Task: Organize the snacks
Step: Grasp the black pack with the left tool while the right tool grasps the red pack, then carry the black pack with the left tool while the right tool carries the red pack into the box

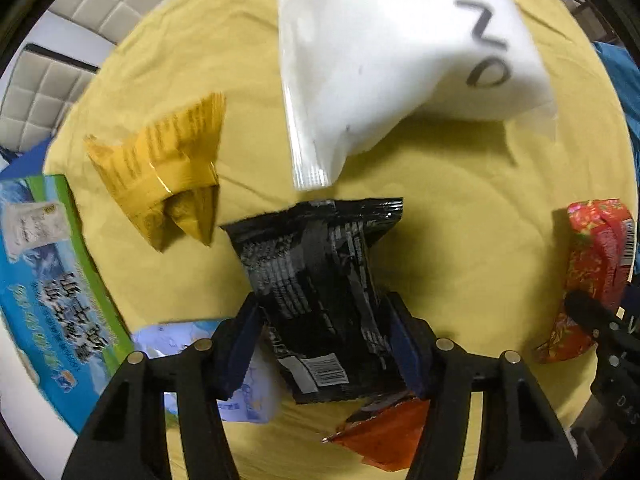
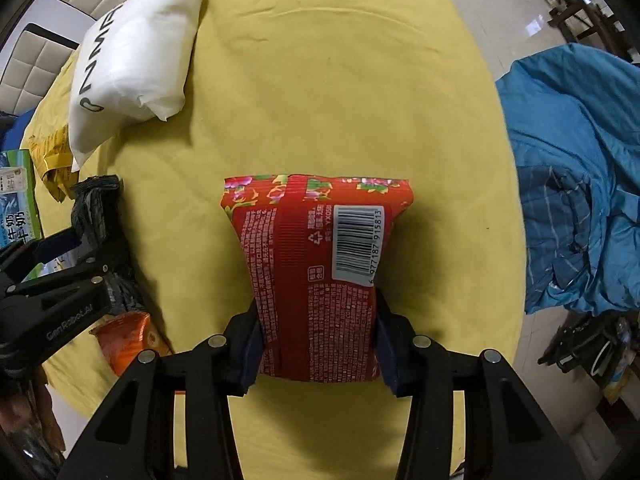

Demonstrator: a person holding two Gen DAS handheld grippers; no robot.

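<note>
two pairs of tongs hang over the yellow cloth [image 2: 340,92]. left of the white bag [image 1: 384,48] lies a gold packet [image 1: 164,172]; below the bag the left tongs [image 1: 324,344] pinch a black packet [image 1: 316,284], an orange packet [image 1: 384,432] under it. far right of the bag, the right tongs [image 2: 318,344] pinch a red packet [image 2: 316,264].
</note>
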